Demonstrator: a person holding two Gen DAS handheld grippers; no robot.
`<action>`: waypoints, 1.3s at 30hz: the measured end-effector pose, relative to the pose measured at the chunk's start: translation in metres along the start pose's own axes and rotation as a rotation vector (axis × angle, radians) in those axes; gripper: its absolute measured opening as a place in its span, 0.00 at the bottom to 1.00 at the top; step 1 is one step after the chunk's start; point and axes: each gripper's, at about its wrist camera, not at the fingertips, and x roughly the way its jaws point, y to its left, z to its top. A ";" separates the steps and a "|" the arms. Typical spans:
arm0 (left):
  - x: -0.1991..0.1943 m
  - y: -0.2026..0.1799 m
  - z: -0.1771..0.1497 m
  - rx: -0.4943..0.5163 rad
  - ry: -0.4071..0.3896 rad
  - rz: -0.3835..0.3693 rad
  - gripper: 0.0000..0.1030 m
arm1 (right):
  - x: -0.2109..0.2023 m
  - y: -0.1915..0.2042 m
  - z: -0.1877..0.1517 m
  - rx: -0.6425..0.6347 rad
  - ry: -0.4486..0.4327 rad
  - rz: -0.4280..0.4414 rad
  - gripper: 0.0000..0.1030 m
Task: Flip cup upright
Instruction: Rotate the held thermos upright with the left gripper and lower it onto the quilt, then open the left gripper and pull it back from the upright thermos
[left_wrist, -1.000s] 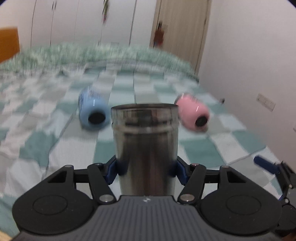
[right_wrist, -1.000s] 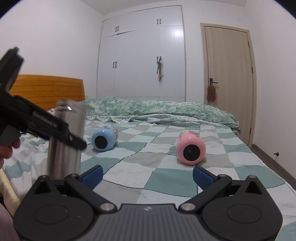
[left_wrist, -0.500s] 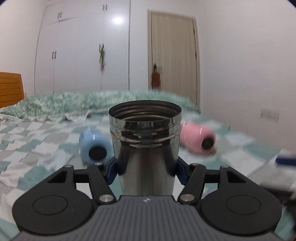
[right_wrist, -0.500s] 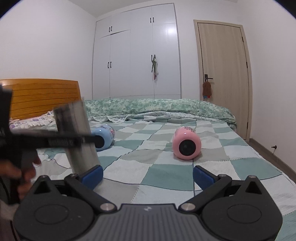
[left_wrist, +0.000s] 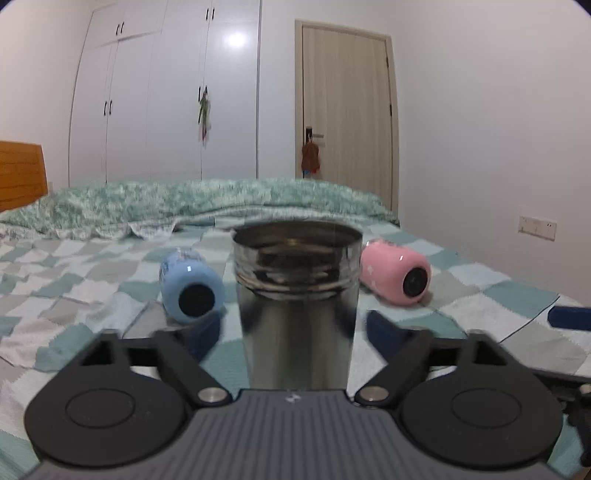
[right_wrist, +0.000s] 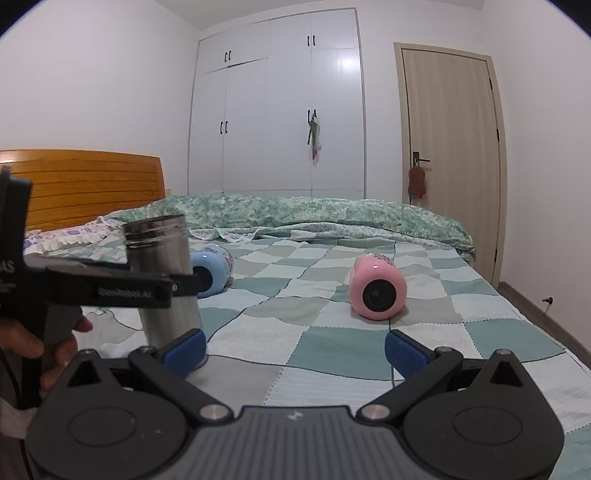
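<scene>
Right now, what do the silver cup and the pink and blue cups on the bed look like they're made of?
Silver cup: looks like polished stainless steel, with mirror-like reflections and a ridged rim. Pink cup and blue cup: smooth, glossy coating with small highlights, maybe painted metal or plastic; can't tell which. Bed cover: soft checked fabric, with a visible woven texture.

Both cameras sit low over the bed (left_wrist: 92, 332), facing the far wardrobe (right_wrist: 277, 110) and door (left_wrist: 347, 110). The left wrist view looks from close behind the steel cup (left_wrist: 295, 314). The right wrist view stands further right and back — that cup (right_wrist: 162, 280) at its left edge. Both share the blue cup (right_wrist: 214, 269) and pink cup (left_wrist: 395, 275).
</scene>
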 end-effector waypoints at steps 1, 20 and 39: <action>-0.004 0.000 0.002 0.004 -0.009 0.000 0.91 | -0.002 0.001 0.000 0.001 -0.004 -0.001 1.00; -0.133 0.012 -0.020 0.006 -0.022 0.039 1.00 | -0.070 0.034 -0.021 -0.042 -0.094 -0.045 1.00; -0.179 0.027 -0.070 -0.062 -0.129 0.205 1.00 | -0.121 0.048 -0.040 -0.040 -0.169 -0.147 1.00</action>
